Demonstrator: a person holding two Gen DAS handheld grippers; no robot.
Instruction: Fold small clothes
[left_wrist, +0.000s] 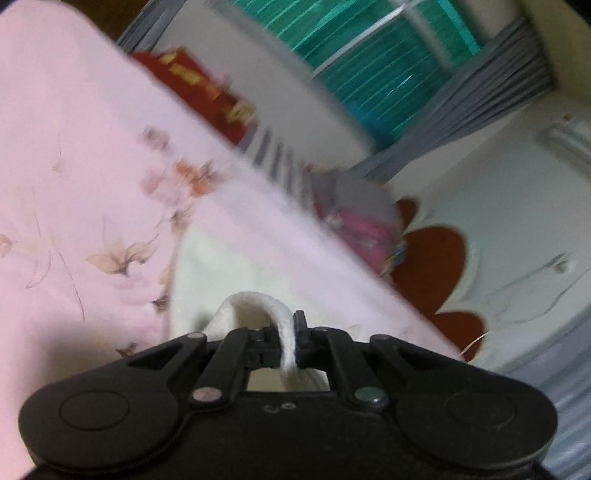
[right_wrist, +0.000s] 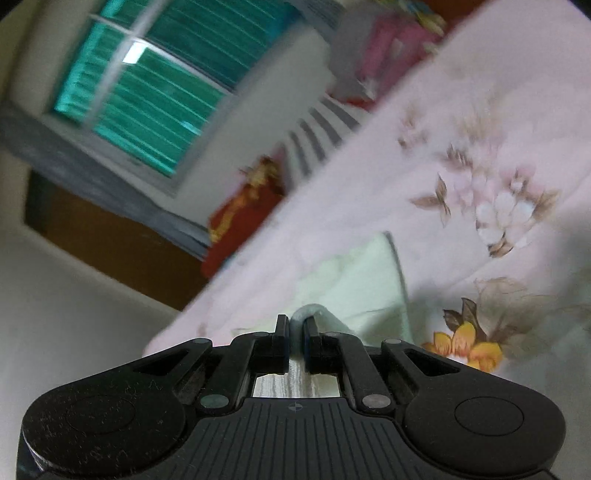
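While both views are blurred and tilted, one item is plain: a small cream-white garment (left_wrist: 207, 280), soft and fleecy, lying on the pink floral bedsheet (left_wrist: 74, 166) that serves as landmark for all else. Left gripper (left_wrist: 286, 336): clenched on a thick rolled edge of the garment, which arches up in a loop just ahead of the jaws and passes down between them. Right gripper (right_wrist: 295, 332): clenched on another edge of the same garment (right_wrist: 354, 284), here pale greenish-white with a grey-trimmed border; a small bulge of cloth stands up between the closed jaws. Rest of the garment: spread flat on the bedsheet (right_wrist: 480, 110) just ahead of each gripper, lightly creased. Containers: none can be made out with certainty. Beyond the far edge of the bedsheet: a heap of pink and grey cloth (left_wrist: 354, 221), contents and support unclear; a red item with yellow markings (left_wrist: 207, 92); striped grey-and-white fabric (left_wrist: 277, 155). Behind these, above the bedsheet: a window with teal glass (left_wrist: 369, 48) and grey curtains (left_wrist: 498, 81). Off the bedsheet's edge, left view: a white surface with large dark-red petal shapes (left_wrist: 436, 266).
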